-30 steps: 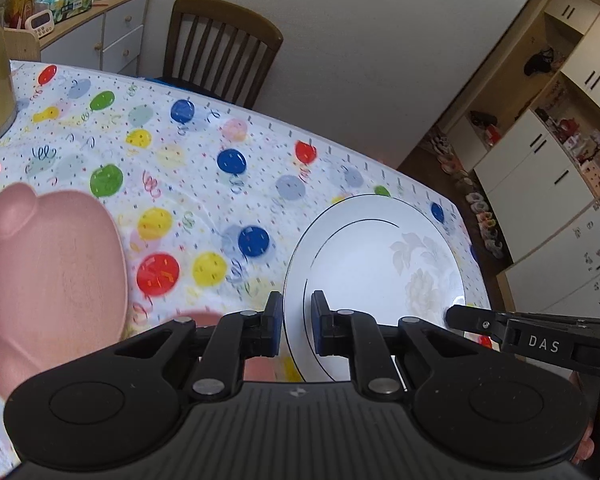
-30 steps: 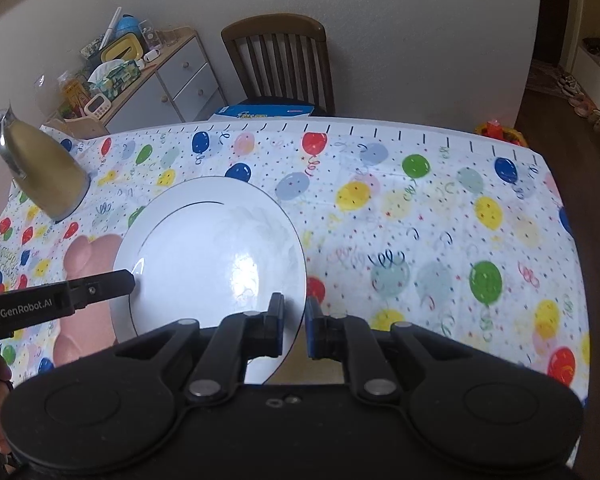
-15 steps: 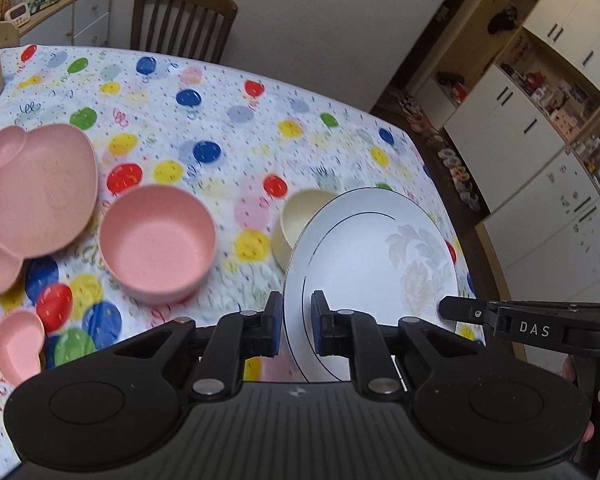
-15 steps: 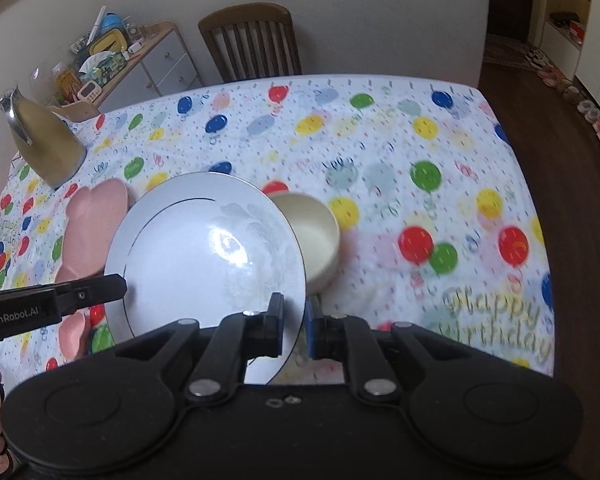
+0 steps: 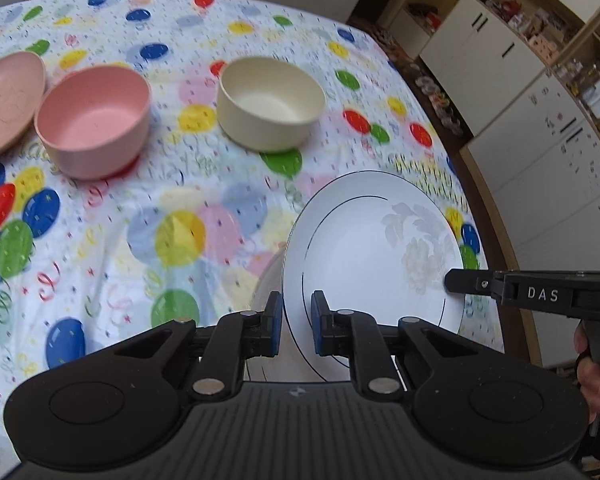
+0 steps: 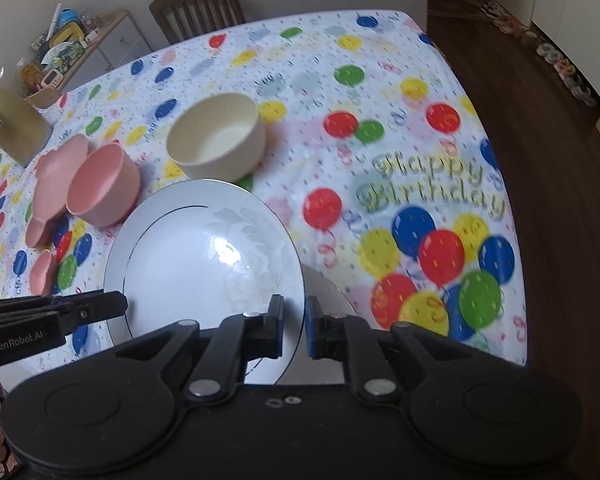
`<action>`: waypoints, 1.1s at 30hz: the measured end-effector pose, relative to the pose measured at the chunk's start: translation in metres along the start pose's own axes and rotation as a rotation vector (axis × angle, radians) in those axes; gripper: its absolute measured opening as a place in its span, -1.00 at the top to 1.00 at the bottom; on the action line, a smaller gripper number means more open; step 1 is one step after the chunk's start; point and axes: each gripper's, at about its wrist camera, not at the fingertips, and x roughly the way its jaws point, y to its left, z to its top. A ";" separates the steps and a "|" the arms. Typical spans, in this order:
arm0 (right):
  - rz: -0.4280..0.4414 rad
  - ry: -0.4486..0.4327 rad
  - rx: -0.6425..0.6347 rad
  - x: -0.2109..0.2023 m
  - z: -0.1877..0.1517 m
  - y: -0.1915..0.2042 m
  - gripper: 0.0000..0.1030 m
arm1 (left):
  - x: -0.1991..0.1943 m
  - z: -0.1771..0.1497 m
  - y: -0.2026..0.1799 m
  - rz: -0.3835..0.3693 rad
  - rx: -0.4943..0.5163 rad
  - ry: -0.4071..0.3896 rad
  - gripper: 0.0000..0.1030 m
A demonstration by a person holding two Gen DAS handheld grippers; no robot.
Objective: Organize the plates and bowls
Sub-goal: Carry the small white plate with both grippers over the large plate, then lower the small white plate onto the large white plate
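Observation:
A white plate with a thin dark ring and a faint flower print hangs tilted just above the balloon tablecloth, near the table's front right corner. My left gripper is shut on its near left rim. My right gripper is shut on the opposite rim of the same plate. Each gripper shows in the other's view, the right gripper at the plate's right edge and the left gripper at its left. A pale round shape lies under the plate; plate or shadow, I cannot tell.
Behind the plate stand a cream bowl and a pink bowl. A pink bear-shaped plate and a small pink dish lie further left. A gold jug stands far left, a chair behind the table.
Both grippers have carried the plate from the far side of the table toward its near edge and a little lower. The pink and cream bowls have come into view behind it.

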 end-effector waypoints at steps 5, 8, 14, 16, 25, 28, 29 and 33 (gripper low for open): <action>-0.017 0.033 0.023 0.008 -0.021 -0.011 0.82 | 0.019 -0.020 -0.003 0.012 0.017 0.063 0.73; -0.023 0.046 0.031 0.014 -0.029 -0.014 0.83 | 0.024 -0.025 -0.004 0.012 0.029 0.079 0.73; -0.022 0.066 0.049 0.023 -0.035 -0.022 0.83 | 0.031 -0.027 -0.006 0.025 0.047 0.100 0.73; -0.021 0.073 0.052 0.027 -0.036 -0.023 0.83 | 0.033 -0.028 -0.004 0.031 0.047 0.106 0.73; -0.006 0.080 0.067 0.034 -0.037 -0.023 0.83 | 0.037 -0.026 -0.003 0.048 0.064 0.121 0.73; -0.002 0.081 0.071 0.034 -0.036 -0.024 0.83 | 0.038 -0.024 -0.003 0.049 0.061 0.133 0.73; -0.001 0.082 0.072 0.034 -0.036 -0.024 0.83 | 0.038 -0.024 -0.003 0.050 0.061 0.136 0.73; 0.001 0.086 0.078 0.034 -0.035 -0.024 0.81 | 0.038 -0.023 -0.002 0.046 0.057 0.149 0.73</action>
